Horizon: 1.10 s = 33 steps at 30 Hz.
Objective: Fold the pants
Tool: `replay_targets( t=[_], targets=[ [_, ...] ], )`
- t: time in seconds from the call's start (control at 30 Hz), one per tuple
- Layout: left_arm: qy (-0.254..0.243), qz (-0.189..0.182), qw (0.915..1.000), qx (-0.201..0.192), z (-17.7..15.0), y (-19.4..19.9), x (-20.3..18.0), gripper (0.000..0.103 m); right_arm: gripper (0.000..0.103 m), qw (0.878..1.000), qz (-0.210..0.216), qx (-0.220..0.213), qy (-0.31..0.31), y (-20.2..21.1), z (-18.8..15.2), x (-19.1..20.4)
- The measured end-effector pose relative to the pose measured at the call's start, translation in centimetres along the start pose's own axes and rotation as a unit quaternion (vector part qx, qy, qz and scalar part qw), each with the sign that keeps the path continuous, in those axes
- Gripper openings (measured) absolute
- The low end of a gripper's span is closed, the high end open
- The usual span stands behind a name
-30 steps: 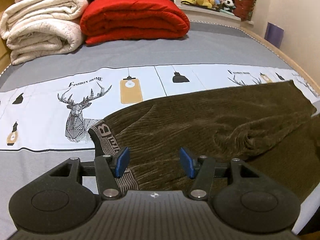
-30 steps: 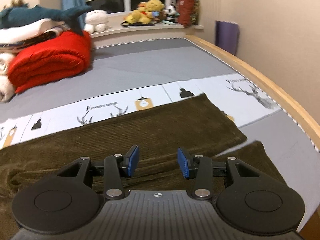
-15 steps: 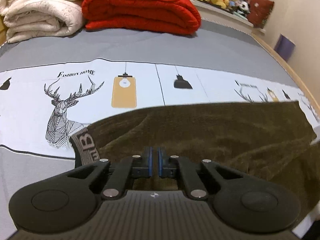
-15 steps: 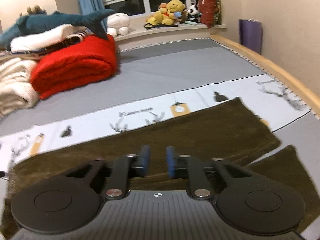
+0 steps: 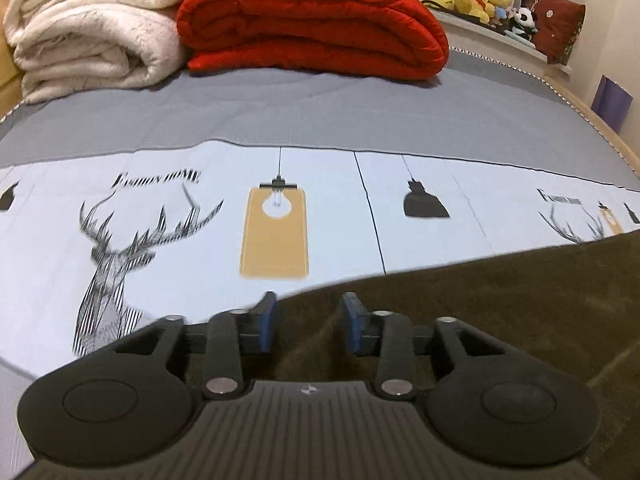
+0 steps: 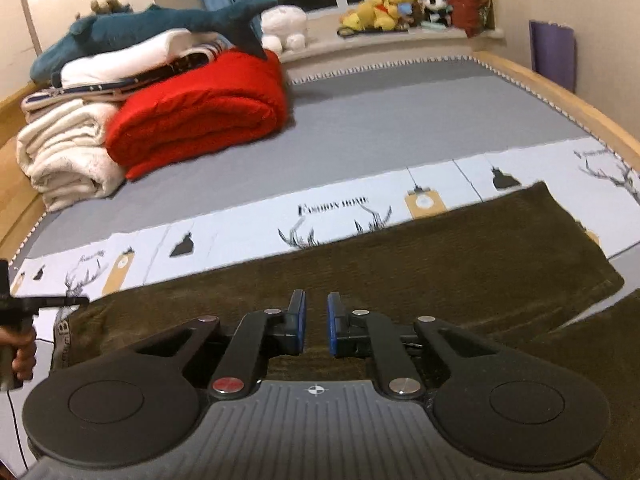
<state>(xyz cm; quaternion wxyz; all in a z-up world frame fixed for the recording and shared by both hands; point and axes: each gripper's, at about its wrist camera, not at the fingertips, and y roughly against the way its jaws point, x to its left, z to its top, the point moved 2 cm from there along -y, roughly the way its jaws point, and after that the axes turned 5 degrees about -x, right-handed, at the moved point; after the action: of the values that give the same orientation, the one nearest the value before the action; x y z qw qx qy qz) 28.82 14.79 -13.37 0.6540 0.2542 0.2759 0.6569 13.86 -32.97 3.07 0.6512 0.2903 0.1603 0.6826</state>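
Observation:
Dark olive corduroy pants (image 6: 420, 268) lie lengthwise across the bed, one leg laid over the other; their grey lettered waistband (image 6: 64, 336) is at the left. The pants also fill the lower right of the left wrist view (image 5: 500, 304). My left gripper (image 5: 307, 322) is open over the pants' far edge near the waist, with cloth below the blue pads. My right gripper (image 6: 316, 328) hovers over the middle of the legs, jaws a narrow gap apart and empty. The left gripper's handle and hand show at the right wrist view's left edge (image 6: 16, 332).
The bed has a grey cover with a pale printed band (image 5: 276, 216). A folded red quilt (image 5: 312, 20) and white blankets (image 5: 92, 28) lie at the far side, a plush shark (image 6: 152, 28) on top. Stuffed toys (image 6: 384, 4) line the sill. The wooden bed rail (image 6: 568, 104) runs on the right.
My left gripper closed on the cloth near the waist, moved forward, and has now opened again. My right gripper narrowed from open to a small gap and pulled back, so more of the pants shows.

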Motion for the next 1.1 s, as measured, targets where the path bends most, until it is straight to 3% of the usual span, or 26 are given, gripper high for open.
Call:
replay_targets(
  t=[0.03, 0.1, 0.13, 0.27, 0.53, 0.57, 0.63, 0.67, 0.8, 0.97, 1.1],
  targets=[
    [-0.002, -0.005, 1.0, 0.0, 0.2, -0.7, 0.0, 0.054, 0.012, 1.0, -0.01, 0.012, 0.001, -0.4, -0.2, -0.3],
    [-0.008, -0.028, 0.9995, 0.015, 0.3, -2.2, 0.0, 0.083, 0.012, 0.998, -0.037, 0.042, 0.009, -1.3, -0.8, -0.9],
    [-0.013, -0.035, 0.9989, 0.028, 0.2, -3.0, -0.1, 0.087, 0.012, 0.997, -0.051, 0.06, 0.012, -1.8, -1.2, -1.2],
    [-0.058, -0.023, 0.9969, 0.048, -1.0, -5.5, -0.5, 0.087, 0.012, 0.992, -0.076, 0.098, 0.002, -2.8, -1.9, -2.6],
    [-0.058, -0.029, 0.9966, 0.05, -1.2, -7.9, -0.5, 0.092, 0.012, 0.99, -0.093, 0.106, 0.011, -3.0, -2.2, -3.8],
    [-0.061, -0.031, 0.9965, 0.05, -1.1, -7.9, -0.6, 0.089, 0.012, 0.99, -0.096, 0.107, 0.011, -3.0, -2.2, -4.0],
    [-0.072, -0.048, 0.9953, 0.044, -0.9, -7.6, -1.2, 0.067, 0.012, 0.989, -0.1, 0.105, 0.011, -2.9, -2.1, -4.3],
    [-0.084, -0.064, 0.9935, 0.043, -0.8, -7.3, -1.7, 0.044, 0.012, 0.989, -0.102, 0.104, 0.011, -2.9, -2.1, -4.4],
    [-0.162, -0.041, 0.9853, 0.036, -0.8, -5.7, -4.2, 0.02, 0.012, 0.988, -0.11, 0.104, 0.009, -2.6, -2.1, -4.9],
    [-0.191, -0.032, 0.981, -0.001, -0.9, -0.4, -5.3, 0.016, 0.012, 0.988, -0.119, 0.1, -0.005, -2.2, -2.0, -5.8],
    [-0.241, -0.034, 0.969, -0.041, -2.0, 7.0, -7.4, 0.014, 0.012, 0.988, -0.12, 0.096, -0.029, -1.8, -2.1, -6.3]
  ],
)
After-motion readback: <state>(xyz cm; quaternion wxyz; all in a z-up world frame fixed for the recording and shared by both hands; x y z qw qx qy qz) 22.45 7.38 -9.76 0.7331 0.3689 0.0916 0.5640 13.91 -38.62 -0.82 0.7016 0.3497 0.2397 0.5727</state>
